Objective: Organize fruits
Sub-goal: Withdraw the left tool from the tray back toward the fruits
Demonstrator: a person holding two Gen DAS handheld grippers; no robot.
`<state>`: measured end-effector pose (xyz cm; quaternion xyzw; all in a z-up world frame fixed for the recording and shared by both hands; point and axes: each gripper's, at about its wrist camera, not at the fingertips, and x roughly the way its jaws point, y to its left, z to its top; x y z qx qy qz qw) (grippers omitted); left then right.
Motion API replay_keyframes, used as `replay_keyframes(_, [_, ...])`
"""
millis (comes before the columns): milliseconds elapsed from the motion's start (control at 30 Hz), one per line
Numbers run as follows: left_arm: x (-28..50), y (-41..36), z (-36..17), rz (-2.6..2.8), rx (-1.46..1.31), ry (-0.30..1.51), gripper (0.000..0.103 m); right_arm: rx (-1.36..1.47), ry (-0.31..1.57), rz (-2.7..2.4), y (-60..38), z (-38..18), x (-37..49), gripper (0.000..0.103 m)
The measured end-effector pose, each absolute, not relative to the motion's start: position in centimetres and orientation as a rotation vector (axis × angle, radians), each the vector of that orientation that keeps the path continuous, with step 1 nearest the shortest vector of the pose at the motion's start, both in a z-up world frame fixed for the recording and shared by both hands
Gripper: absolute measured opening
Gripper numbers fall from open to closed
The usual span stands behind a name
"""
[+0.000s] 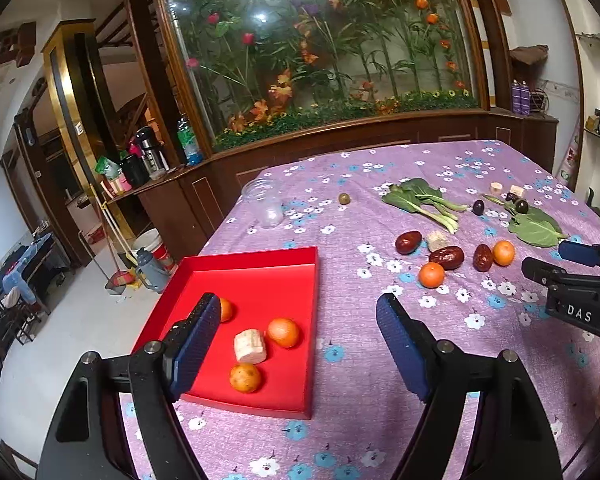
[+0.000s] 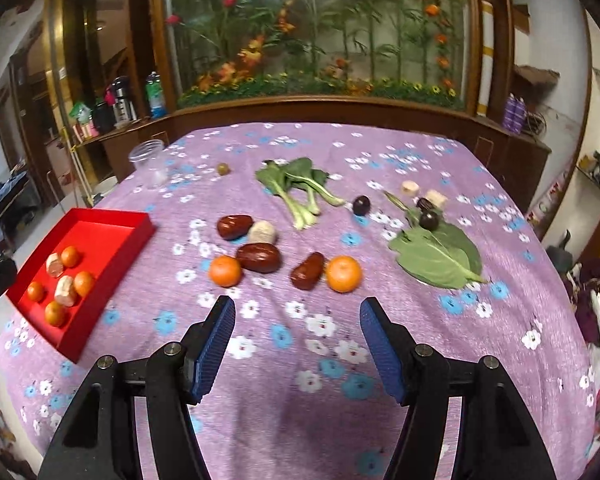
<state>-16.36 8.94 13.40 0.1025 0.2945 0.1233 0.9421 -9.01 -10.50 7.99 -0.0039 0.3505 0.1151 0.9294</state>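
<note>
Red tray at table's left edge, holds four oranges plus two pale chunks. Left gripper hovers over tray's right side, jaws wide apart, empty. Loose orange touching red date; second orange beside another date. Right gripper above purple floral cloth near them, jaws spread, empty. Dark round fruits far right, possibly plums, blurred.
</note>
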Motion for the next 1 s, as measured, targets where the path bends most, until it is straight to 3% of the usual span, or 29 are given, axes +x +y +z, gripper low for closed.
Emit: replay_keyframes(1000, [-9.8,7.0,8.4,0.196,0.27,0.751,0.08,0.068,0.827,0.151,-15.5,4.0,-2.8,0.069])
